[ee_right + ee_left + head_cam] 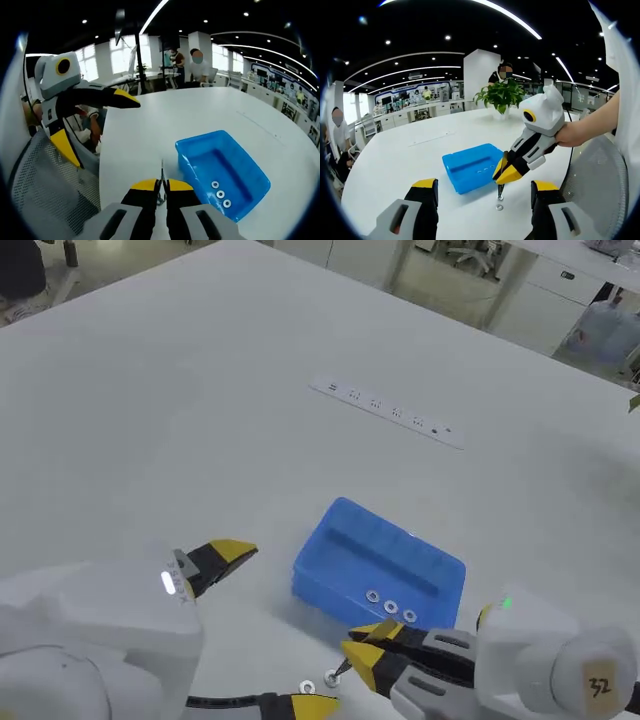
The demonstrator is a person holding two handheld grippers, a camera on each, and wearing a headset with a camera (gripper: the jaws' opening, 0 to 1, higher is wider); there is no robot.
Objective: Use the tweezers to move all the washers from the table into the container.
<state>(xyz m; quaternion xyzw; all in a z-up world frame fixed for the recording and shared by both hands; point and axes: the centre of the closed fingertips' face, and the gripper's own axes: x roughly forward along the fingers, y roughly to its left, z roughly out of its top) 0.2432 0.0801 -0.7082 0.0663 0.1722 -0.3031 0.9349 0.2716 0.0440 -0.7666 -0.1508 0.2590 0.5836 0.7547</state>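
Blue plastic and open-topped, the container (316, 578) sits on the white counter (200, 420) with three washers (391, 607) lying in a row on its floor. The right hand-held gripper (161, 186) has its jaws squeezed together on the tweezers (161, 172). Their points hang just over a loose washer (499, 206) on the counter, just beside the container's near wall. The left hand-held gripper (484, 187) is spread wide with nothing between its jaws, off to one side.

To pick well, I judge the tweezers should come down close to upright. Either one point enters the ring's hole or both pinch its rim, and the lift goes straight up before crossing the wall. So thin a ring will probably skate away if nudged sideways.

It is hard to tell whether the points touch the ring. In the head view the lower edge crowds the spot by the tips, so I cannot say whether one ring or two lie there.
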